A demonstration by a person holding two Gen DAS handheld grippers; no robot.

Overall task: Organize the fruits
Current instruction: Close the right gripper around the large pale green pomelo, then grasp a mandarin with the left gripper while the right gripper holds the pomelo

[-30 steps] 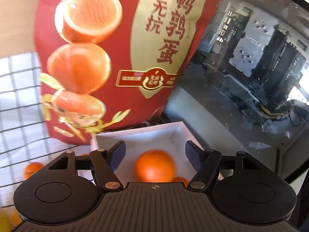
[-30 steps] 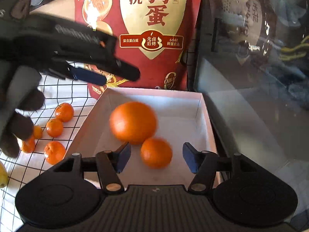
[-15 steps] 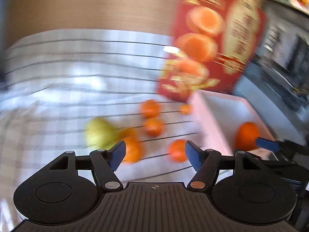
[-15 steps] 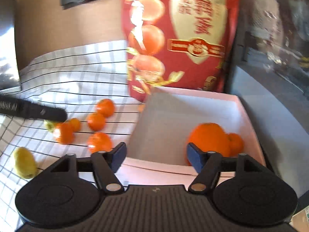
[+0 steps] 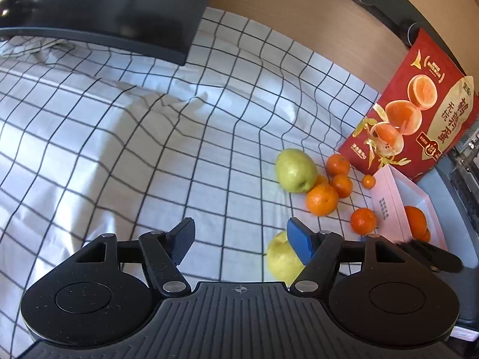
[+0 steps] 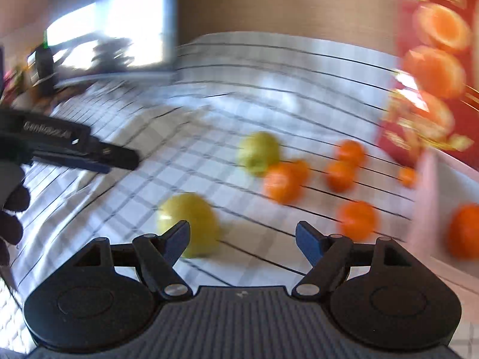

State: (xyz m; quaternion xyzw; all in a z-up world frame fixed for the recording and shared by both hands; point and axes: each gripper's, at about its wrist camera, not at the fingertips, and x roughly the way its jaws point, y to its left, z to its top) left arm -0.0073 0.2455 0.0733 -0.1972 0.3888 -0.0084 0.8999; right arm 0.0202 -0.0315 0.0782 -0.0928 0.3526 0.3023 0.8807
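Observation:
My left gripper (image 5: 239, 239) is open over bare checked cloth, with nothing between its fingers. A yellow-green fruit (image 5: 281, 261) lies just behind its right fingertip, and a second one (image 5: 295, 170) sits farther off beside several small oranges (image 5: 321, 199). The pink box (image 5: 389, 206) at the right holds two oranges (image 5: 414, 220). The right wrist view is blurred. In it my right gripper (image 6: 242, 239) hangs over the cloth with its jaws opening and nothing between them. A yellow-green fruit (image 6: 191, 218) lies by its left fingertip and loose oranges (image 6: 283, 182) lie ahead to the right.
A red snack bag (image 5: 419, 119) stands behind the box. A dark monitor (image 5: 104, 9) stands at the cloth's far left and a computer case (image 5: 470, 155) at the far right. The left gripper (image 6: 89, 152), in a gloved hand (image 6: 12, 206), crosses the right wrist view's left side.
Both grippers have swung left, away from the pink box and out over the cloth with the loose fruit. The right gripper's jaws have widened. The two oranges stay in the box.

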